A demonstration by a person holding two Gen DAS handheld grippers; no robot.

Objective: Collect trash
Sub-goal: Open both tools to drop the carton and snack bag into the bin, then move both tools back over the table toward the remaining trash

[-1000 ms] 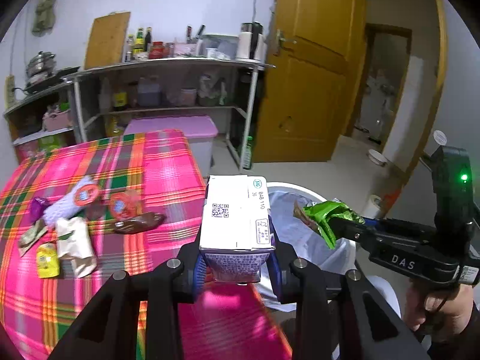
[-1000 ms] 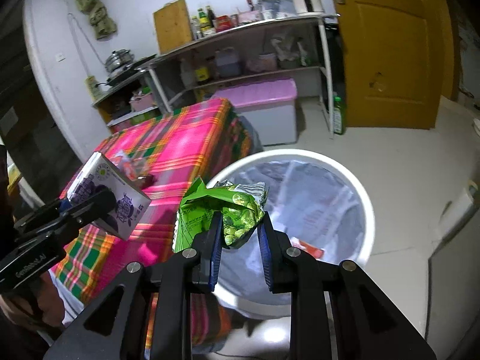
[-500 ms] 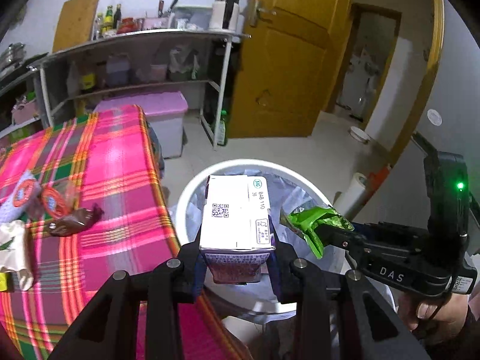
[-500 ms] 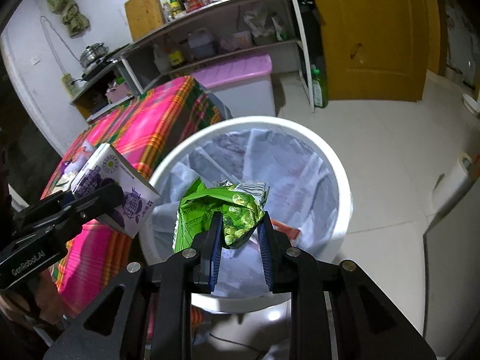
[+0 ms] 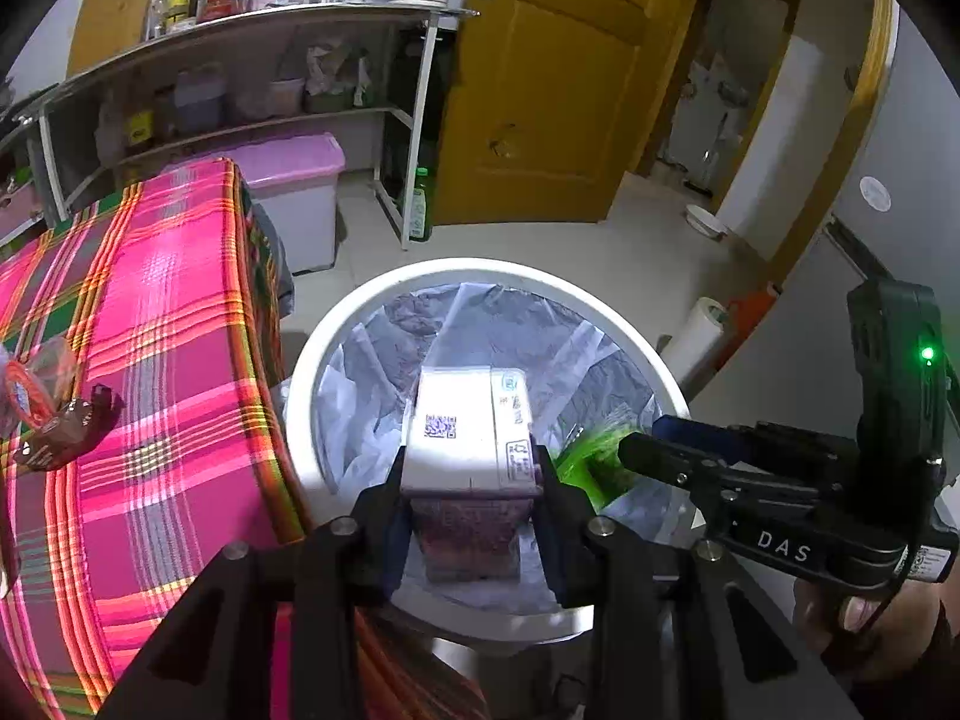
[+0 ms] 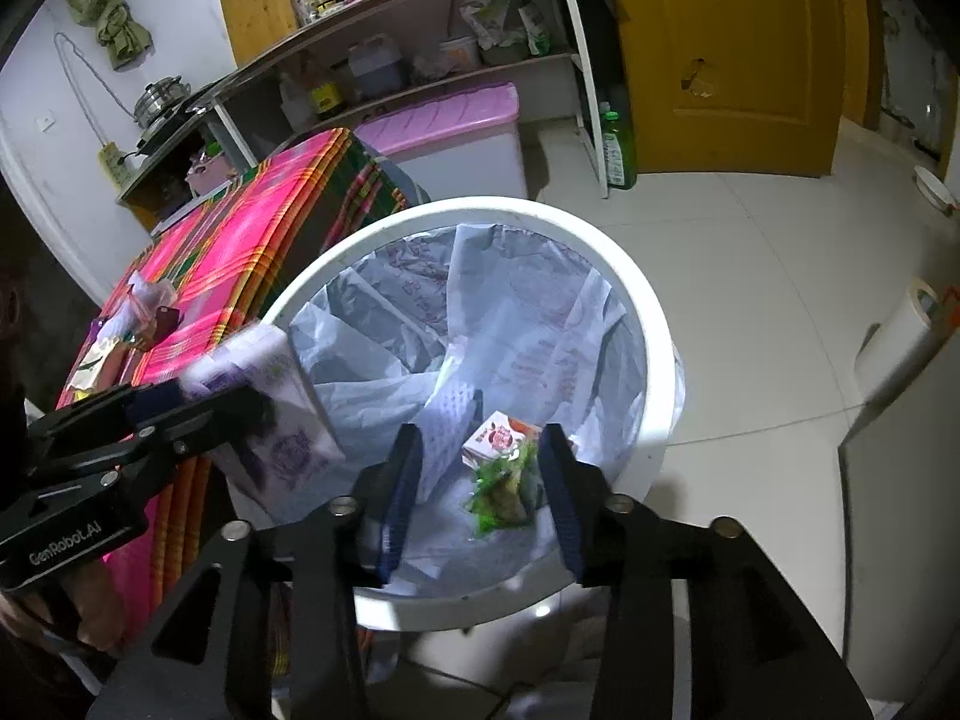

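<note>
Left gripper (image 5: 471, 516) pinches the milk carton (image 5: 468, 429) across its purple lower body, pads flat on the two side faces, carton upright and hanging over the open mouth of the white bin (image 5: 336, 324). Right gripper (image 6: 480, 492) is spread wide, nothing between its fingers; the green snack wrapper (image 6: 501, 489) shows below the gap, blurred, loose over the bin liner (image 6: 372, 360), cannot tell if it has landed. A small red-and-white carton (image 6: 495, 435) lies in the liner just beside it. The milk carton looks light, likely empty, stiff paperboard but crushable, so side-face grip low on the body is right; smooth coated skin could slip if the pinch is loose. The wrapper is thin, crinkly foil, near weightless, best taken by an edge or bunched fold. Bin stands just beside the table (image 5: 150, 312) with its pink plaid cloth. Still on the cloth: a brown wrapper (image 5: 57, 438) and a red-lidded cup (image 5: 30, 390) near the left edge, more scraps farther back in the right wrist view, too small to name.
</note>
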